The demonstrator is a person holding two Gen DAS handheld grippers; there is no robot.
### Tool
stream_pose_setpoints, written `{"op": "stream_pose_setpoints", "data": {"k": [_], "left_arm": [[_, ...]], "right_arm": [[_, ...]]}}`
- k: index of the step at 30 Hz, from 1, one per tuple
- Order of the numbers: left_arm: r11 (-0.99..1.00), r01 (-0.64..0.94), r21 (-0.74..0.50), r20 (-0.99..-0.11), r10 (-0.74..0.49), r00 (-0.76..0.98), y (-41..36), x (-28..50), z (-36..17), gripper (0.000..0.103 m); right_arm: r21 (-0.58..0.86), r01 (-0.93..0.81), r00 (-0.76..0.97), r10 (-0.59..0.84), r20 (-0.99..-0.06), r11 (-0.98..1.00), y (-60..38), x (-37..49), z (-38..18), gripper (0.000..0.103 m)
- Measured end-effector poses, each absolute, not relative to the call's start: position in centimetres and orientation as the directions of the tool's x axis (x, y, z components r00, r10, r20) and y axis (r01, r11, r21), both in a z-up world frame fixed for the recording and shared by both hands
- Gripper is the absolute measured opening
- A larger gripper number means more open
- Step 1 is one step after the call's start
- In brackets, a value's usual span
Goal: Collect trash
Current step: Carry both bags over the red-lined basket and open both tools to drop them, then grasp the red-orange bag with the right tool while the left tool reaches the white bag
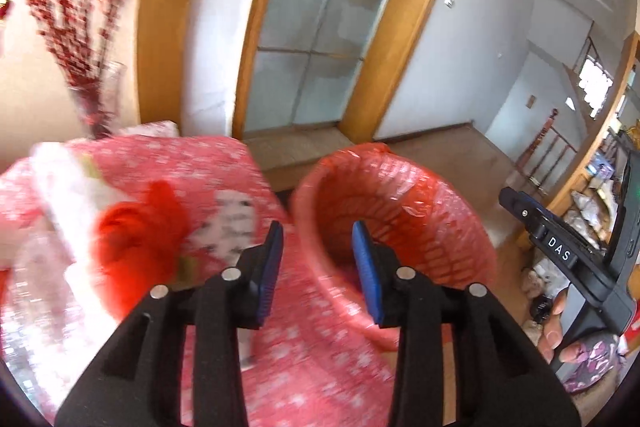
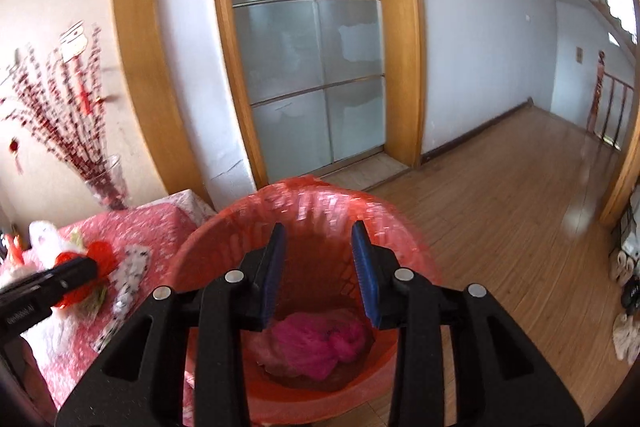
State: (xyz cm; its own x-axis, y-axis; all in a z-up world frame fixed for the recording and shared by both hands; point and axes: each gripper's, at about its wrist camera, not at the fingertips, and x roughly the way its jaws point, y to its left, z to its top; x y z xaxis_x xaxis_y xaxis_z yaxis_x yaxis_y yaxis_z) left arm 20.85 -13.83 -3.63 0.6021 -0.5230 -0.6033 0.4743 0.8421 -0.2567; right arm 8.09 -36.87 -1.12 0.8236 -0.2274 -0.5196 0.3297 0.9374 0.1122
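A bin (image 2: 304,197) lined with a red plastic bag stands on the floor beside a table with a pink cloth (image 1: 192,163). A crumpled magenta wad (image 2: 320,343) lies at the bin's bottom. My right gripper (image 2: 319,267) hangs open over the bin's mouth, with nothing between its blue pads. My left gripper (image 1: 318,259) is open and empty too, above the table's corner next to the bin (image 1: 400,227). On the table lie a crumpled red scrap (image 1: 136,231), a white speckled paper (image 1: 234,223) and white tissue (image 1: 60,179). This view is blurred.
A glass vase (image 2: 110,183) with red-berry branches stands at the table's back by the wall. Behind the bin are a wooden-framed frosted glass door (image 2: 312,67) and wooden floor (image 2: 500,227). Slippers (image 2: 626,267) lie at the far right. A hand (image 1: 556,331) holds the right tool.
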Motion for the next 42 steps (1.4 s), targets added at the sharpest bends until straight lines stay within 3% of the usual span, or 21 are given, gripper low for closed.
{"op": "stream_pose_setpoints", "data": {"k": [9, 19, 25, 32, 42], "left_arm": [[0.958, 0.248, -0.143, -0.546, -0.285, 0.788, -2.6, 17.5, -2.2, 0.047], [0.986, -0.045, -0.158, -0.547, -0.05, 0.836, 10.0, 16.4, -1.9, 0.048], [0.977, -0.11, -0.183, -0.564, -0.013, 0.826, 13.6, 15.9, -2.5, 0.048], [0.972, -0.13, -0.196, -0.575, -0.006, 0.818, 15.2, 15.7, -3.3, 0.048], [0.97, -0.132, -0.203, -0.589, -0.013, 0.808, 15.2, 15.9, -4.0, 0.048]], "right_arm": [[0.112, 0.142, 0.848, -0.063, -0.526, 0.984, -28.8, 9.9, -1.0, 0.04], [0.175, -0.064, 0.799, 0.155, -0.581, 0.983, -18.3, 14.9, -2.5, 0.042], [0.238, -0.075, 0.755, 0.211, -0.62, 0.968, -15.5, 18.3, -3.1, 0.045], [0.185, -0.081, 0.678, 0.191, -0.71, 0.979, -13.3, 20.3, -5.7, 0.047], [0.205, -0.069, 0.649, 0.2, -0.734, 0.976, -13.8, 20.1, -7.2, 0.049]]}}
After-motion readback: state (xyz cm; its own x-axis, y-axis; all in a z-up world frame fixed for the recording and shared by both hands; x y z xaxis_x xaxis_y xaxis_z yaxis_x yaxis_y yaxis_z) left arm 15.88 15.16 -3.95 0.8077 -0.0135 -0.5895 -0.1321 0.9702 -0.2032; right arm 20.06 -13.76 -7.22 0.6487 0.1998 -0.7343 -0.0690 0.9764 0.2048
